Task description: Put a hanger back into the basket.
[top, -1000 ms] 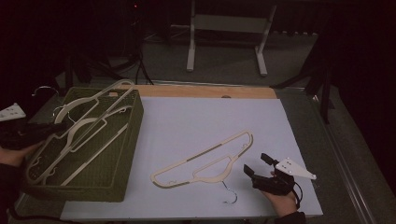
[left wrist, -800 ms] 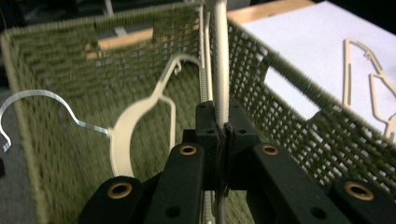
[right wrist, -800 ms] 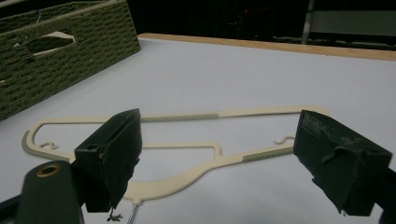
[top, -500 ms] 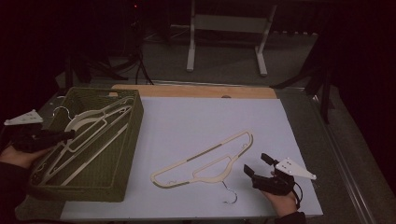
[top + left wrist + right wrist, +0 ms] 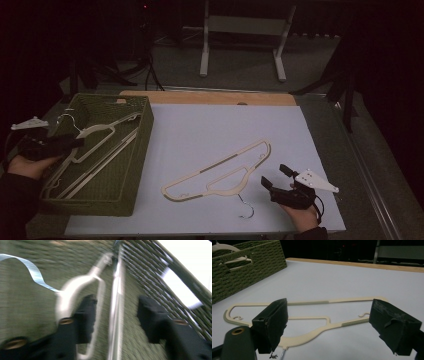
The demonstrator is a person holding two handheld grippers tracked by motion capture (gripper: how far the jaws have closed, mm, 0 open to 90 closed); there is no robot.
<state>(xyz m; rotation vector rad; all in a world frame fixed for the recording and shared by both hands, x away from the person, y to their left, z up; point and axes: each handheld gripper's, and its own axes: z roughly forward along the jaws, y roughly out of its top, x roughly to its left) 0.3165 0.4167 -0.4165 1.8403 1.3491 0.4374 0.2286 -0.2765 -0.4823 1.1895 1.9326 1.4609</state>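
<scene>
At the left edge of the table, the left gripper [image 5: 52, 145] reaches over the rim of the green woven basket [image 5: 135, 165], lower than a second ago, when it held the cream hangers [image 5: 95, 145] raised and tilted above the basket. Those hangers now lie flat on the basket floor, and the jaws have just been opening: in the left gripper view they stand apart, with a hanger rod [image 5: 116, 302] running between them, untouched by either pad as far as the blur allows. On the pale blue mat [image 5: 225, 125], a single cream hanger [image 5: 220, 172] with a metal hook lies unmoved. Just right of it rests the right gripper [image 5: 275, 177], in the same spot as before, jaws released and wide, nothing gripped.
</scene>
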